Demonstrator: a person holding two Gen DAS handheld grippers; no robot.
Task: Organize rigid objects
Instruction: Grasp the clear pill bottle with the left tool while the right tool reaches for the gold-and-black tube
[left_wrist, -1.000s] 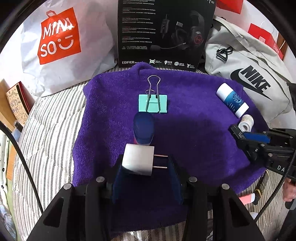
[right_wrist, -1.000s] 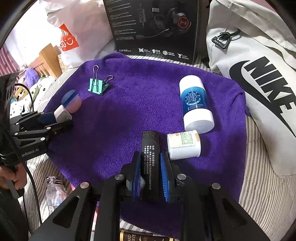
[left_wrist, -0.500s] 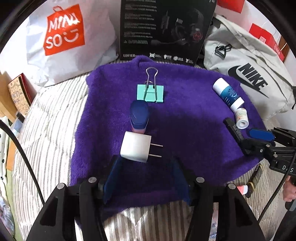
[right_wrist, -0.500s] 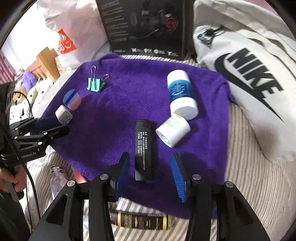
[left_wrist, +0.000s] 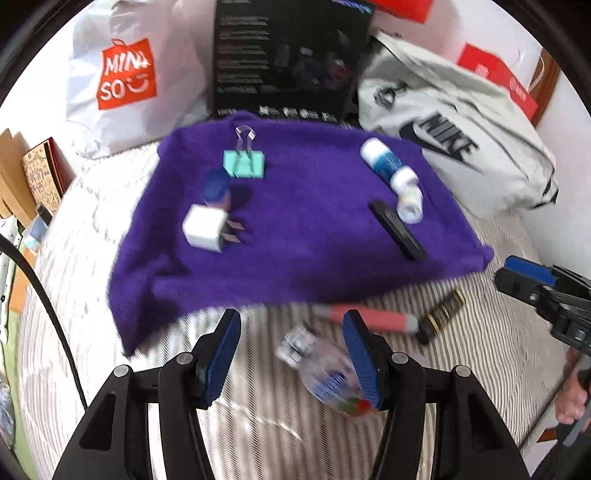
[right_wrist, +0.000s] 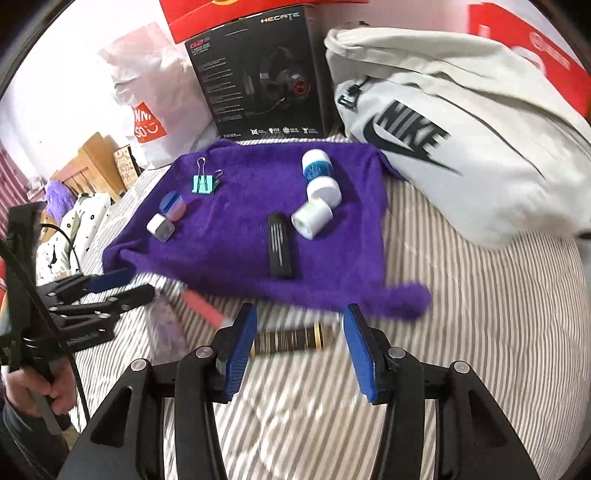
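Striped bedding (right_wrist: 461, 295) under a purple towel (right_wrist: 240, 258), both grippers empty.
Left gripper (left_wrist: 291, 354) and right gripper (right_wrist: 299, 343) gape apart over the stripes; beyond, white charger (left_wrist: 203, 232), binder clip (left_wrist: 243, 164) and black bar (right_wrist: 281, 245) lie on the towel.

Both tongs, left (left_wrist: 291, 354) and right (right_wrist: 299, 345), now spread wide, off the purple towel (left_wrist: 303, 229), plug (left_wrist: 205, 230) and black bar (right_wrist: 281, 245) released.

A striped bedsheet (right_wrist: 461, 295) fills the lower frame. Along the top stand a white shopping bag (left_wrist: 125, 74) at upper left, a black headset box (right_wrist: 258, 74) in the middle, and a grey bag (right_wrist: 461, 140) at right. Wooden furniture (right_wrist: 92, 158) shows at left.
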